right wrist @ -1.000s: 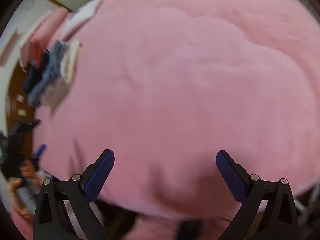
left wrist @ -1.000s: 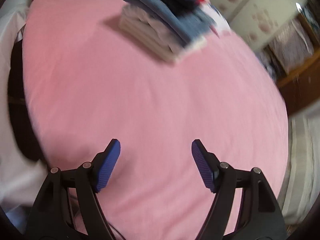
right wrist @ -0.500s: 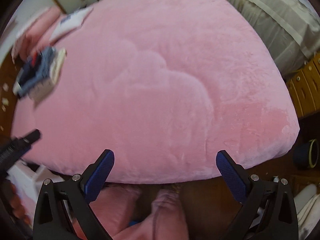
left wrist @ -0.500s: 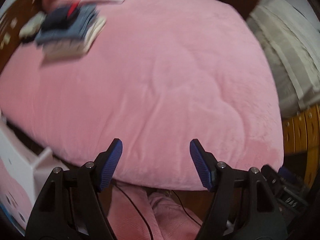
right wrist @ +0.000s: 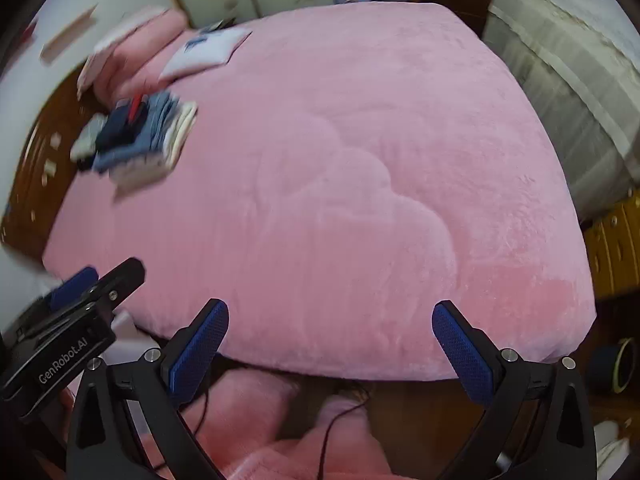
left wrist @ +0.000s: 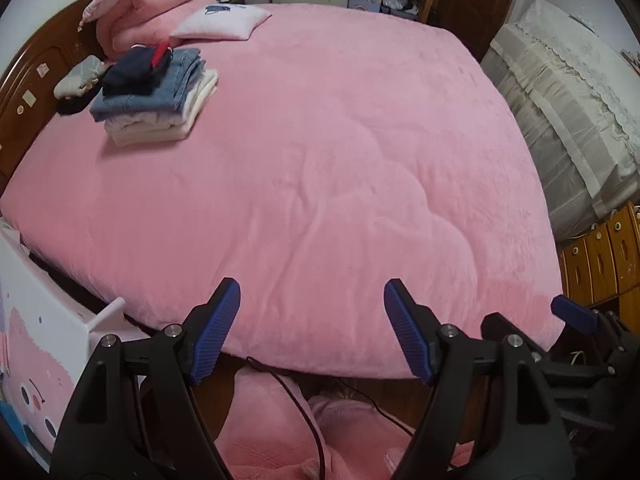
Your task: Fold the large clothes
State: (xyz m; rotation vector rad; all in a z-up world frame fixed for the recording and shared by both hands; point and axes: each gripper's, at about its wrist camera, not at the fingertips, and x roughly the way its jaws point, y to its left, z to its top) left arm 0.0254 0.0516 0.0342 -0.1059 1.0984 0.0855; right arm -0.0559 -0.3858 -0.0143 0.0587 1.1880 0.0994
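A stack of folded clothes (left wrist: 154, 92), dark blue on denim on white, sits on the pink bed (left wrist: 340, 152) at its far left; it also shows blurred in the right wrist view (right wrist: 140, 140). My left gripper (left wrist: 312, 328) is open and empty, held off the bed's near edge. My right gripper (right wrist: 330, 348) is open wide and empty, also off the near edge. Each gripper shows in the other's view: the right one (left wrist: 576, 320) at lower right, the left one (right wrist: 76, 312) at lower left. Pink fabric (left wrist: 280, 432) lies below, in front of the bed.
Pink pillows (left wrist: 152, 8) and a white cushion (left wrist: 222, 22) lie at the head by the wooden headboard (left wrist: 36, 80). A beige-covered bed (left wrist: 568, 112) and wooden drawers (left wrist: 600, 264) stand right. A white printed box (left wrist: 44, 344) stands at lower left. A dark cable (left wrist: 304, 400) crosses the pink fabric.
Both grippers have pulled back from over the bed to beyond its near edge, and both views have swung. The folded stack now sits far off at the left. Both grippers stayed open.
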